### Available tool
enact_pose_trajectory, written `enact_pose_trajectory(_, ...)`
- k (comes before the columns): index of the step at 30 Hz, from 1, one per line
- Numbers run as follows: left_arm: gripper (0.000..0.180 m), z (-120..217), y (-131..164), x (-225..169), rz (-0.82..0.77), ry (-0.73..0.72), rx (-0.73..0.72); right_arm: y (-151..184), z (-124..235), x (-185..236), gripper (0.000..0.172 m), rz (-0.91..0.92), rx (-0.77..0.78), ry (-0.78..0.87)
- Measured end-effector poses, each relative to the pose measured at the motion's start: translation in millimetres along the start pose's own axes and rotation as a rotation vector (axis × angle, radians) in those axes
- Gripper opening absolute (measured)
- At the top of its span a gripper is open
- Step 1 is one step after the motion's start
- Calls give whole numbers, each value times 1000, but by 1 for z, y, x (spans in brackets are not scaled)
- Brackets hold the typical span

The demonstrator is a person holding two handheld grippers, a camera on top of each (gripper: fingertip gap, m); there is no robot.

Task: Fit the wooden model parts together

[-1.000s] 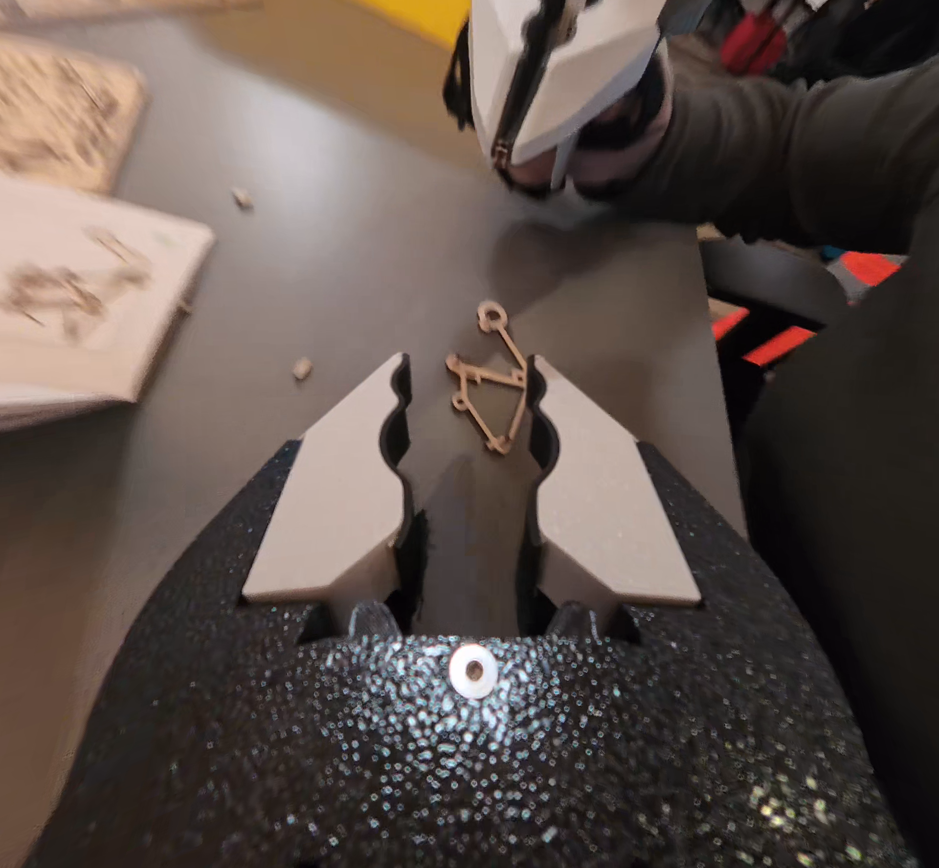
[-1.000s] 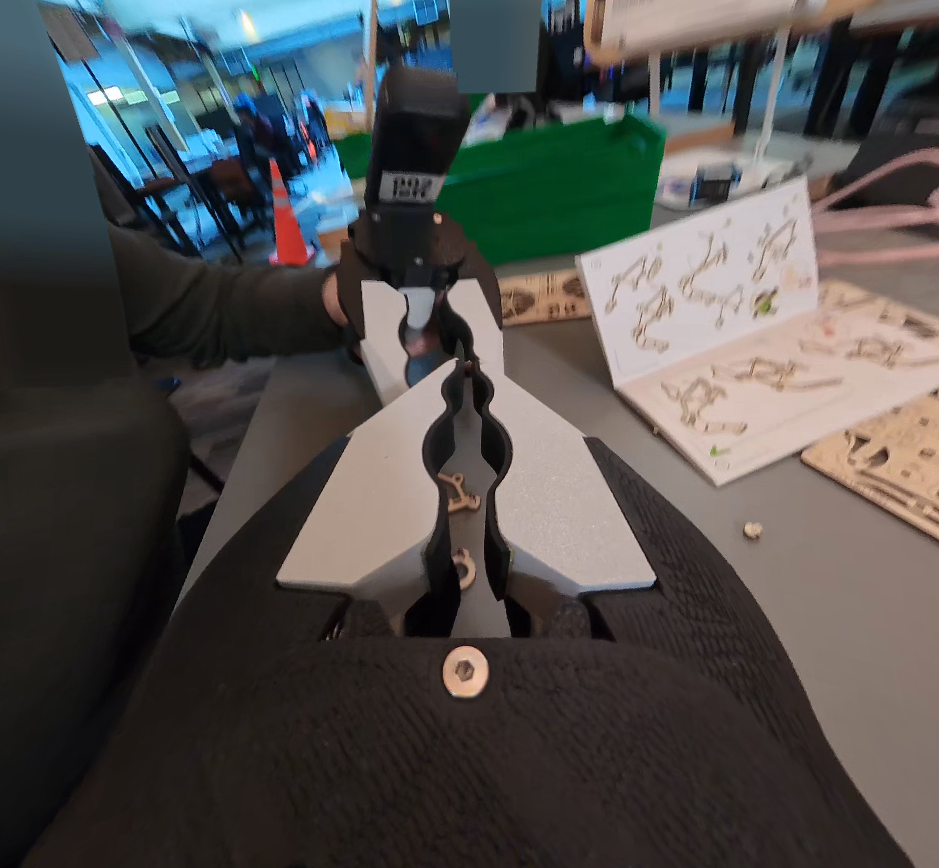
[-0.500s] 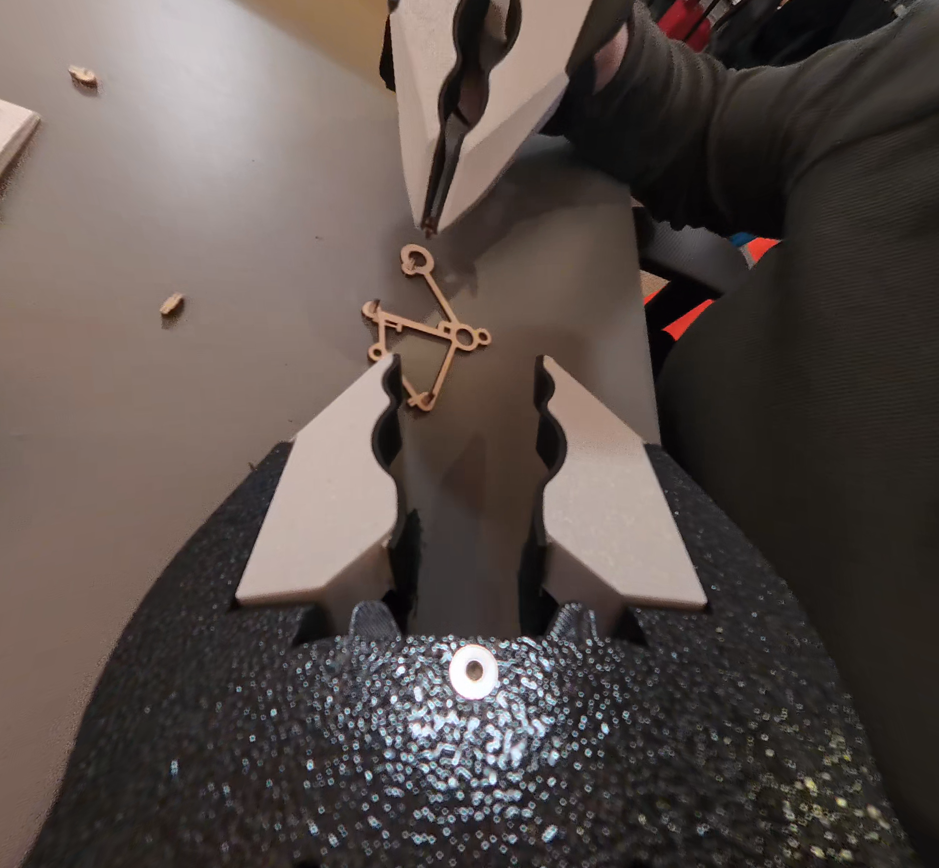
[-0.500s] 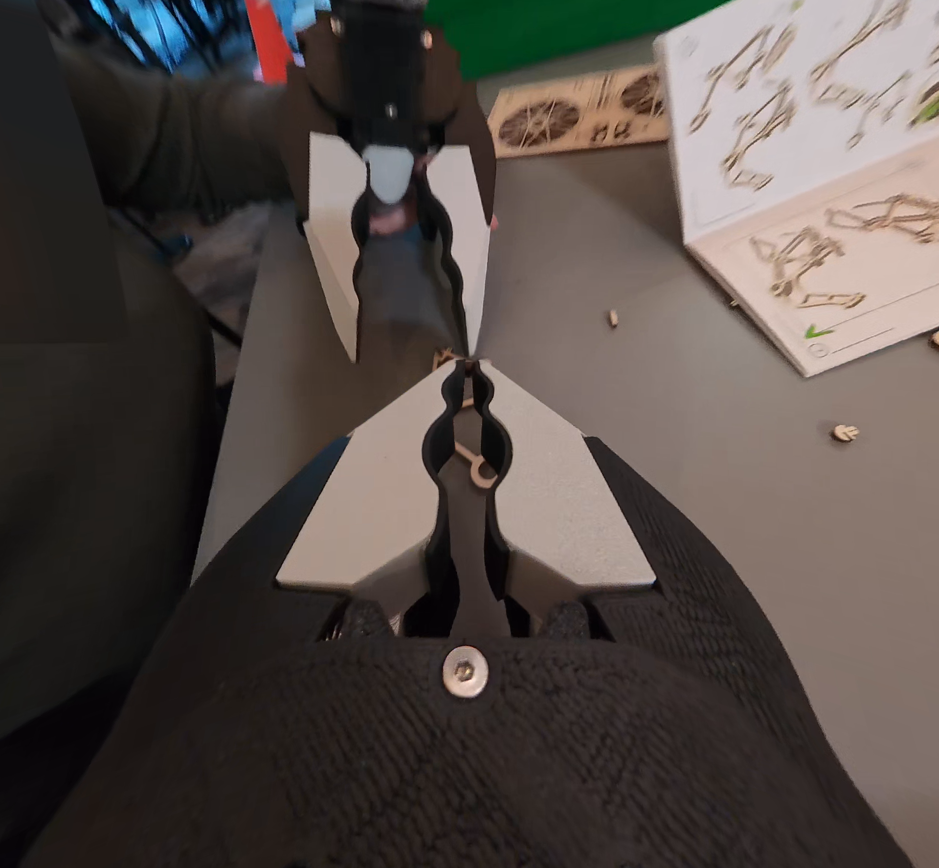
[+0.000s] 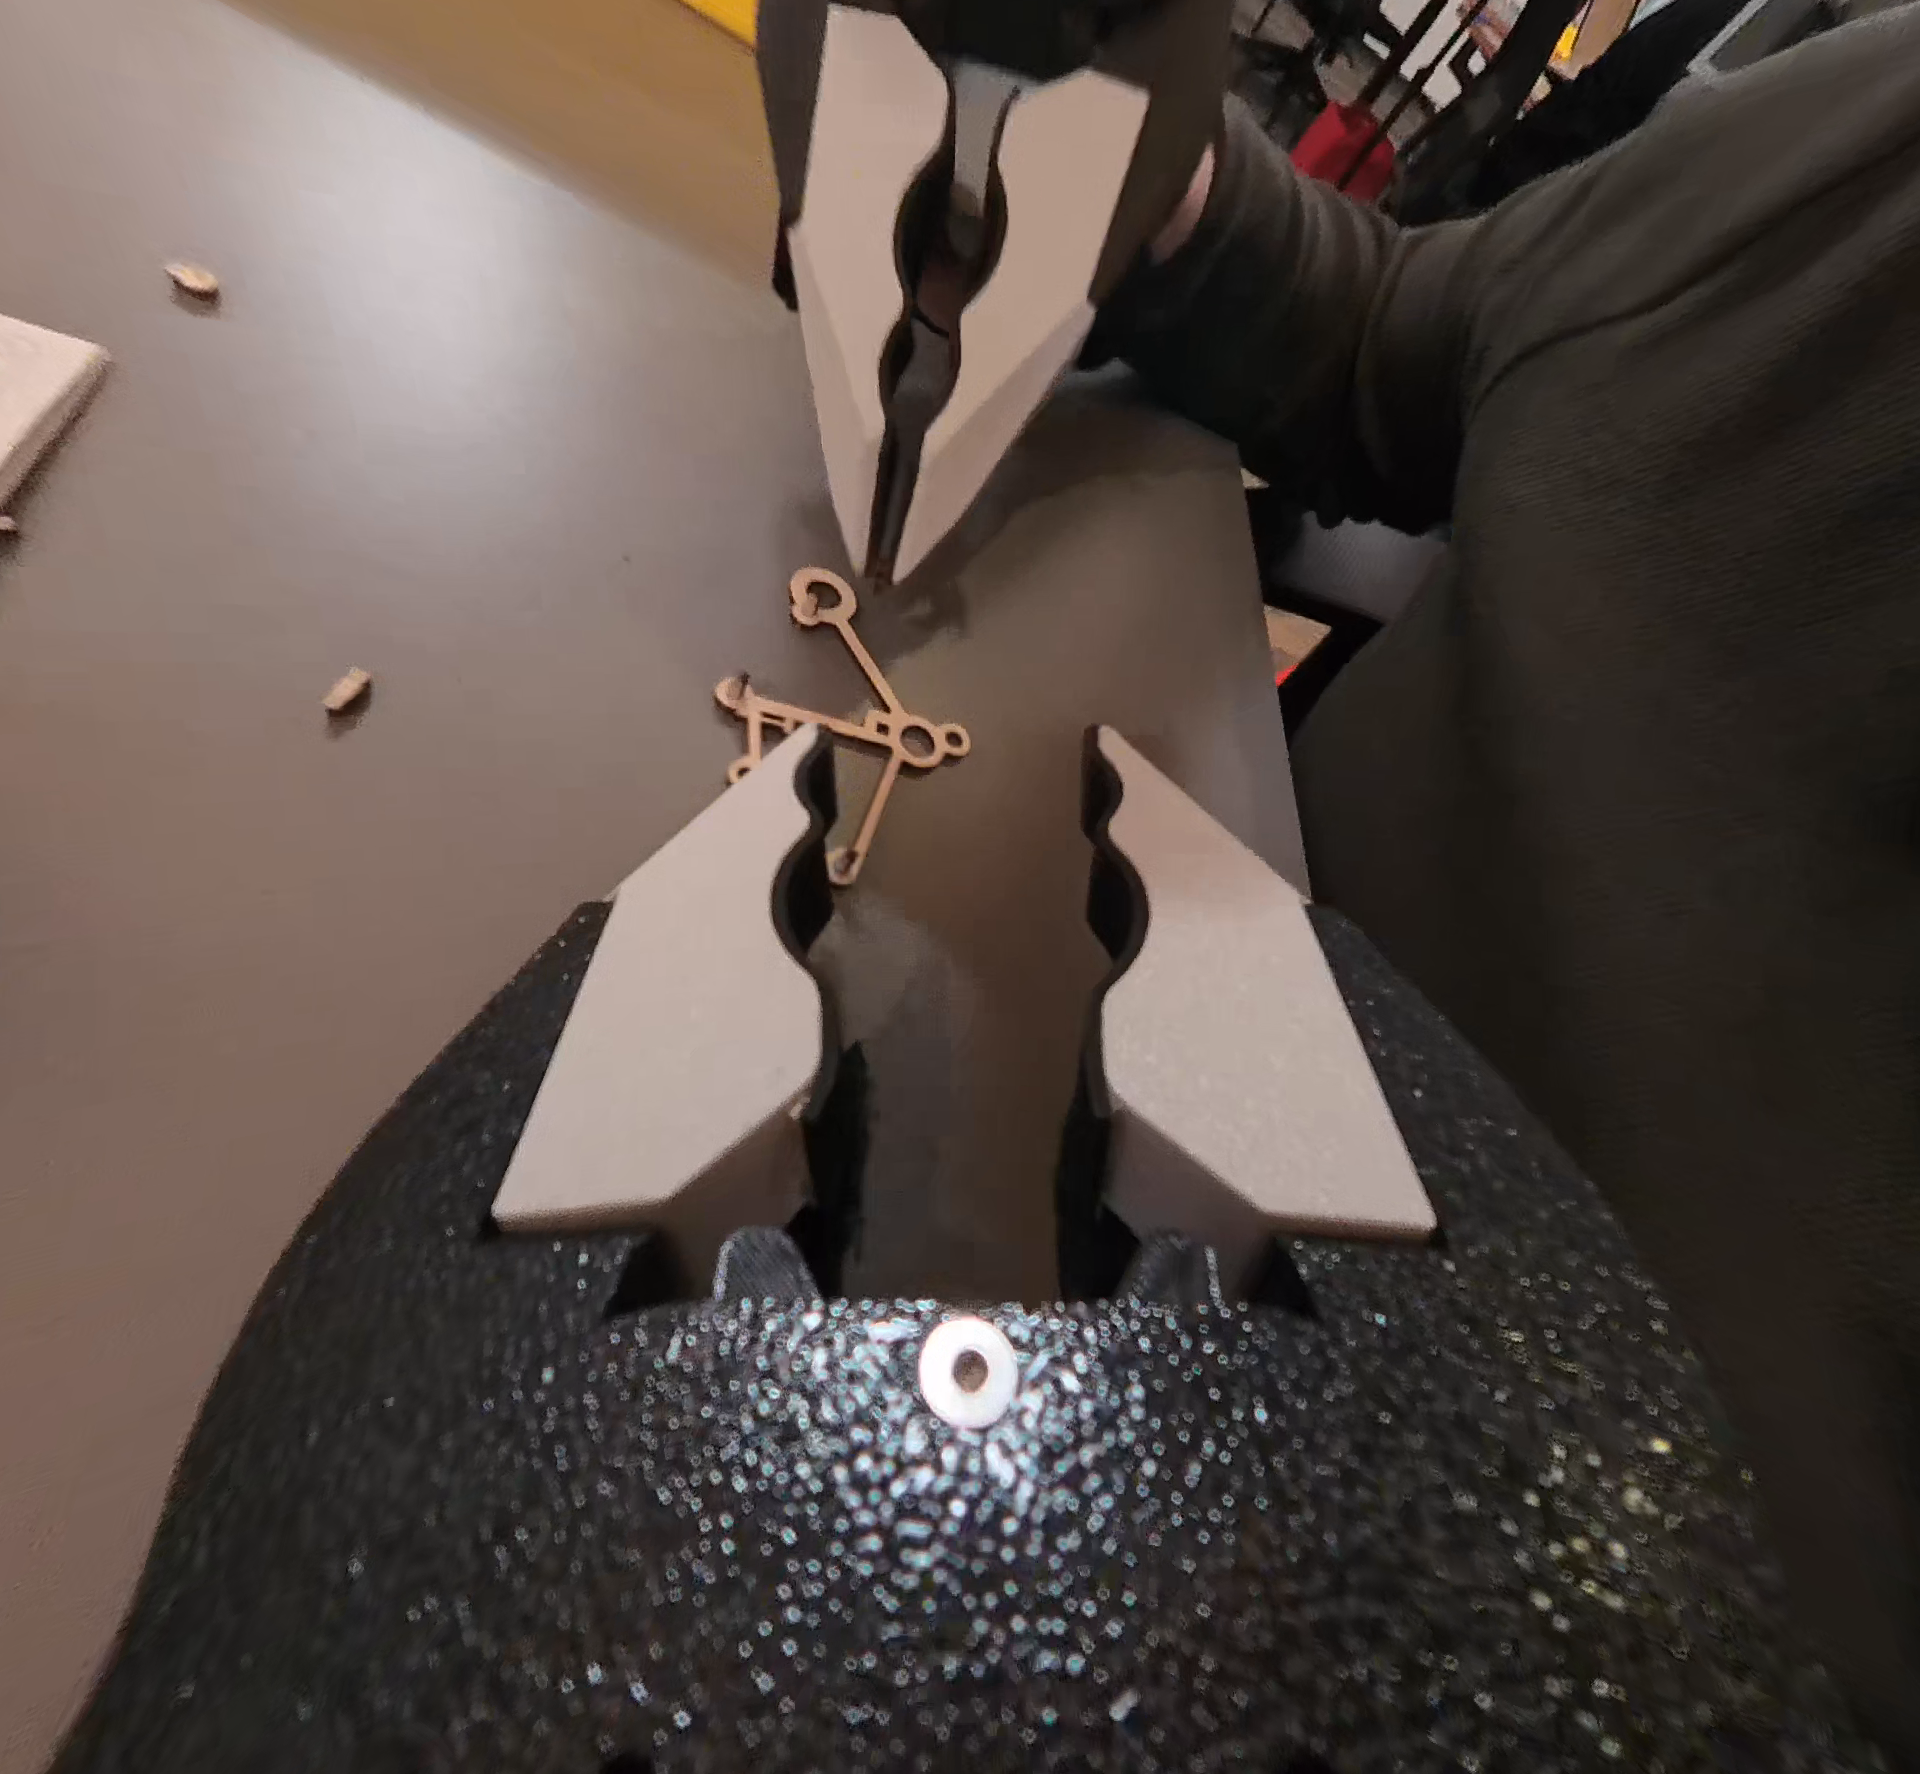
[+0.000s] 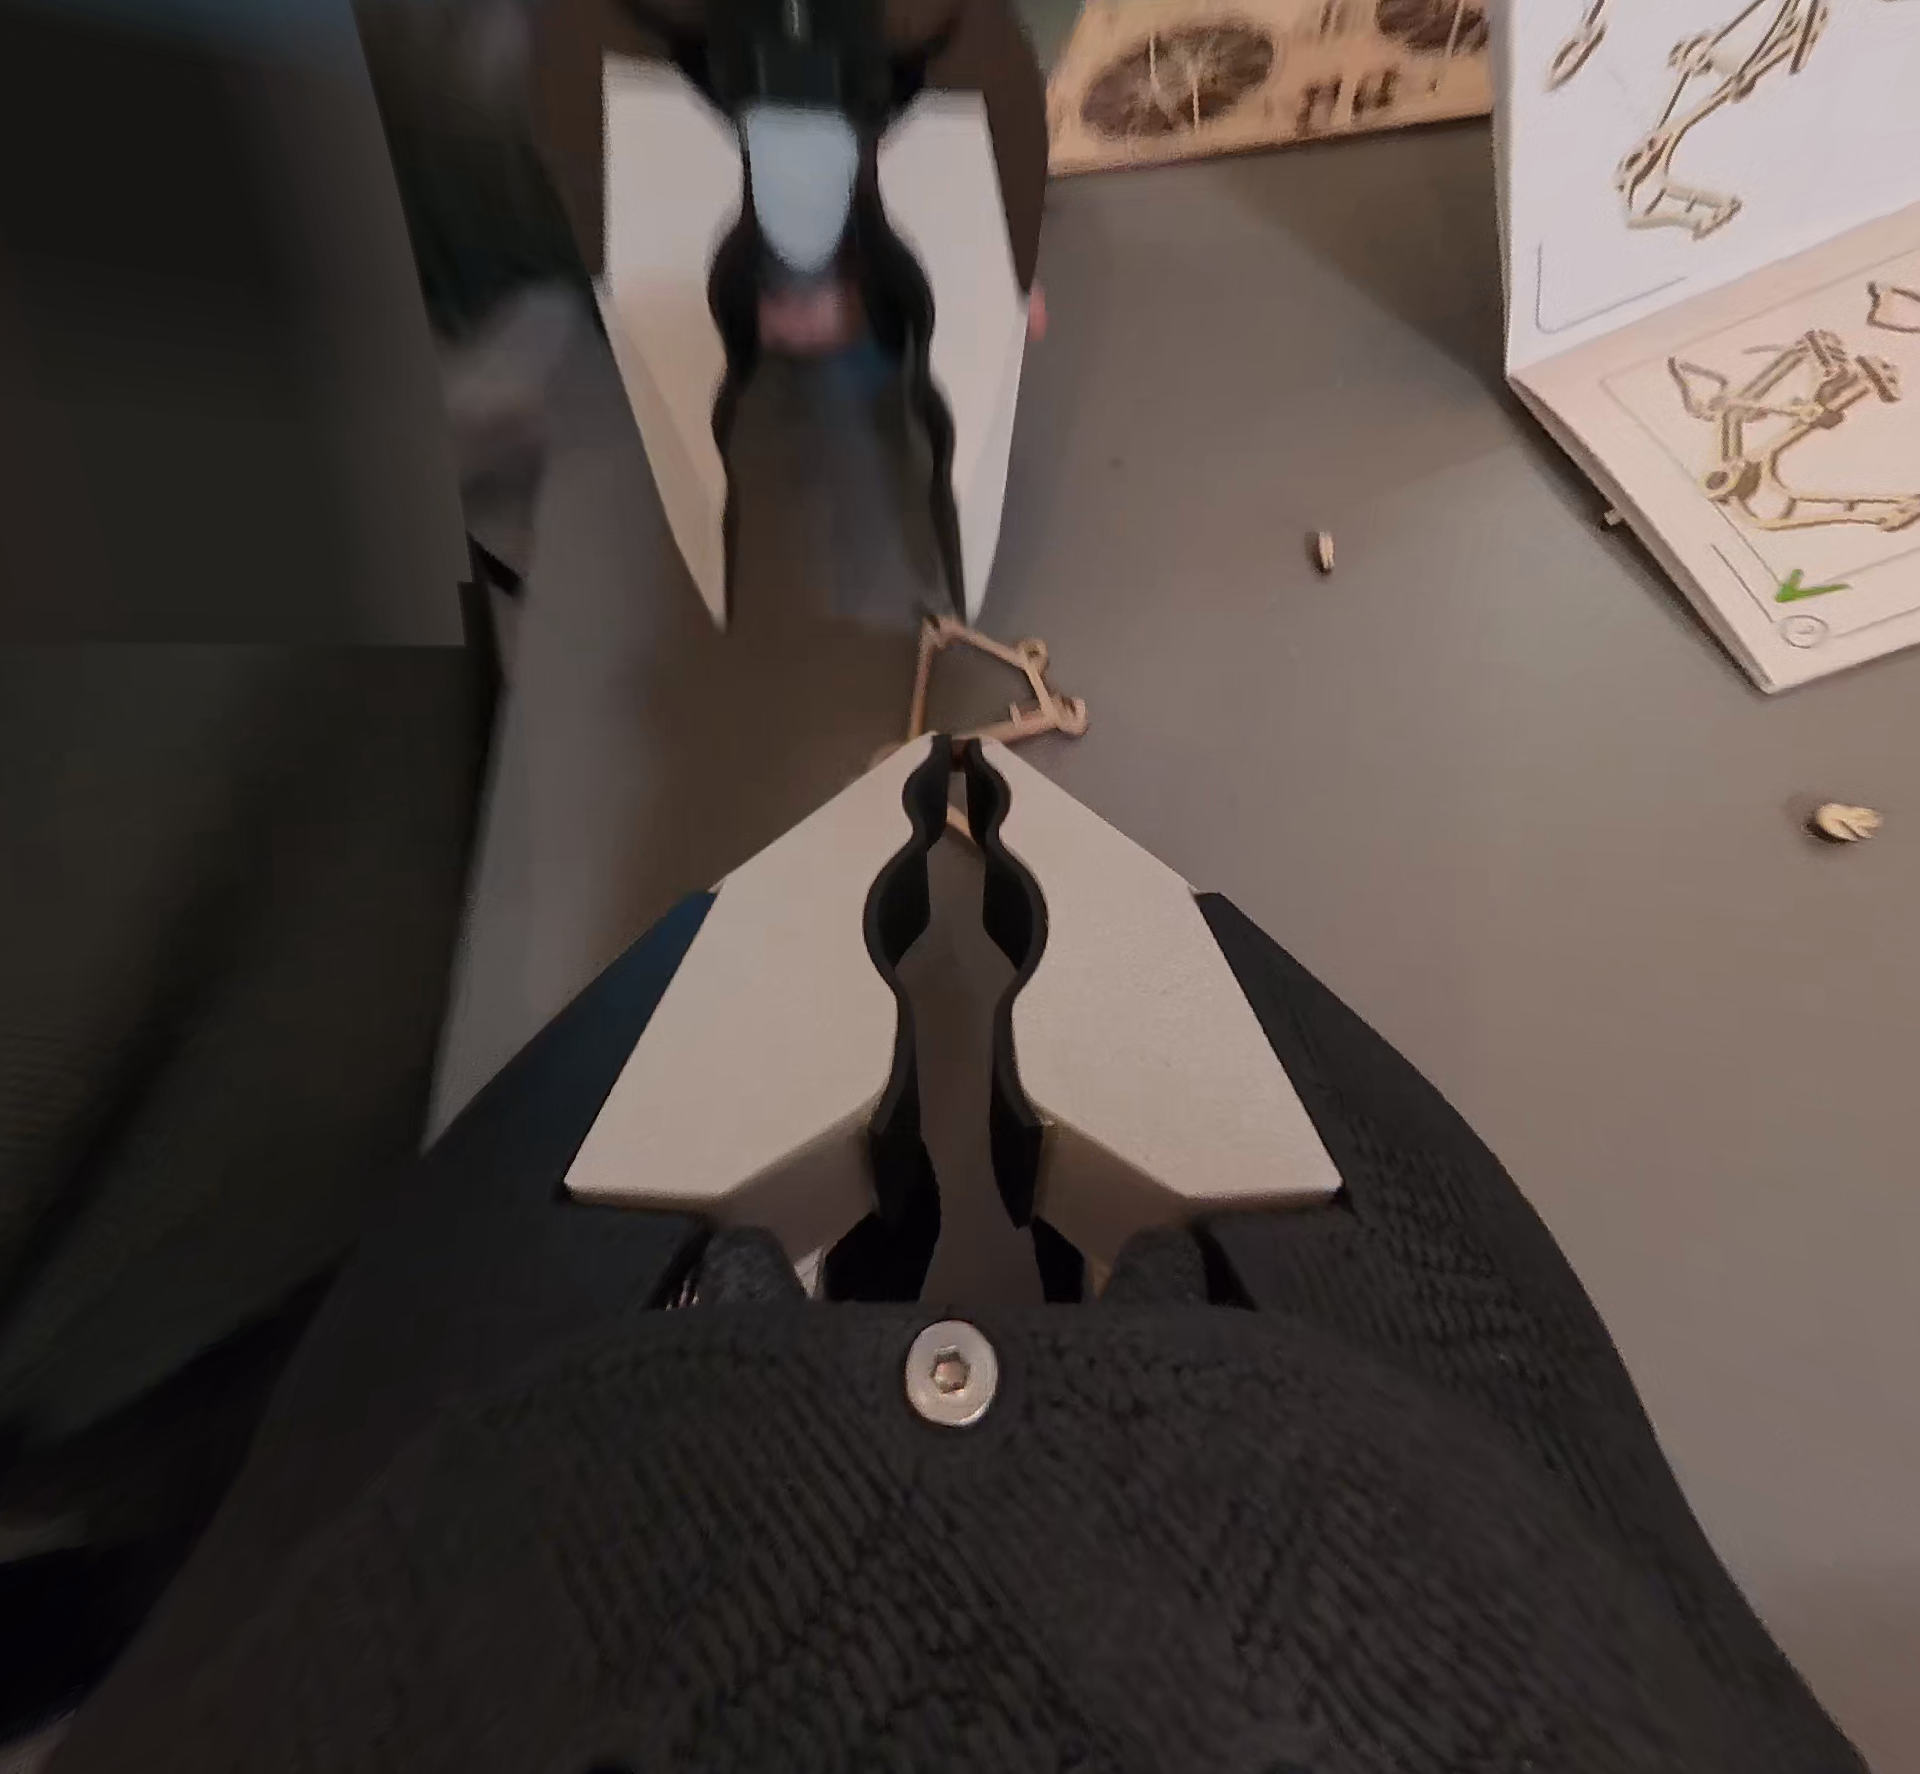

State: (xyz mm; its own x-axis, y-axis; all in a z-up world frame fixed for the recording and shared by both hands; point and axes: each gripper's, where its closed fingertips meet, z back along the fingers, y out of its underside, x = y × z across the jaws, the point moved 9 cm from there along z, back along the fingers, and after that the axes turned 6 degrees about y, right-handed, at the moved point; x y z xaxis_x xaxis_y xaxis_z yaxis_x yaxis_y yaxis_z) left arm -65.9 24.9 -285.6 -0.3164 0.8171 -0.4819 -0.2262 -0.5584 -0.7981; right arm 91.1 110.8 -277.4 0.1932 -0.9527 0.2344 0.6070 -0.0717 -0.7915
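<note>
Left wrist view: left gripper fingers wide, empty, low over the wooden frame lying flat on the surface. Right gripper fingers closed, tips just beside the frame's ring end.

Right wrist view: right gripper fingers together; whether they pinch a small part, cannot tell. Step: lining up. Next: steady the frame.

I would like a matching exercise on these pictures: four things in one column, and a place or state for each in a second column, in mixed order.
Things:
1. left gripper
2. right gripper
3. wooden frame part
4. instruction booklet

Places or states:
A. lies flat on the dark table
B. fingers shut, tip pointing down at the table
C. propped open at the far right
D. fingers wide apart

Pairs: 1-D, 2-B, 3-A, 4-C
</note>
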Motion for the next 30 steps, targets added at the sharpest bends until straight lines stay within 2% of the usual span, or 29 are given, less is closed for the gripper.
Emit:
enact_pose_trajectory(4, 45, 2, -2, 2, -59, -38, -37, 5, -3, 6, 1, 109, 128, 47)
enact_pose_trajectory(9, 40, 5, -6, 1, -81, -64, -63, 5, -4, 14, 1, 216, 177, 99)
enact_pose_trajectory(17, 38, 3, -5, 2, -114, -88, -25, 10, -6, 11, 1, 228, 223, 119)
enact_pose_trajectory(21, 33, 0, -5, -4, -150, -47, -27, 9, -7, 7, 1, 238, 200, 172)
enact_pose_trajectory(25, 28, -2, -4, -3, -203, -98, 14, 8, -12, 1, 1, 185, 137, 204)
enact_pose_trajectory(26, 25, -2, -3, -3, -213, -111, 22, 8, -13, -1, 1, 166, 123, 210)
enact_pose_trajectory(29, 0, -2, 0, -1, -270, -141, 51, 6, -9, -4, 1, 103, 54, 194)
enact_pose_trajectory(30, 0, -2, 1, -1, -301, -155, 61, 5, -7, -5, 1, 60, 18, 157)
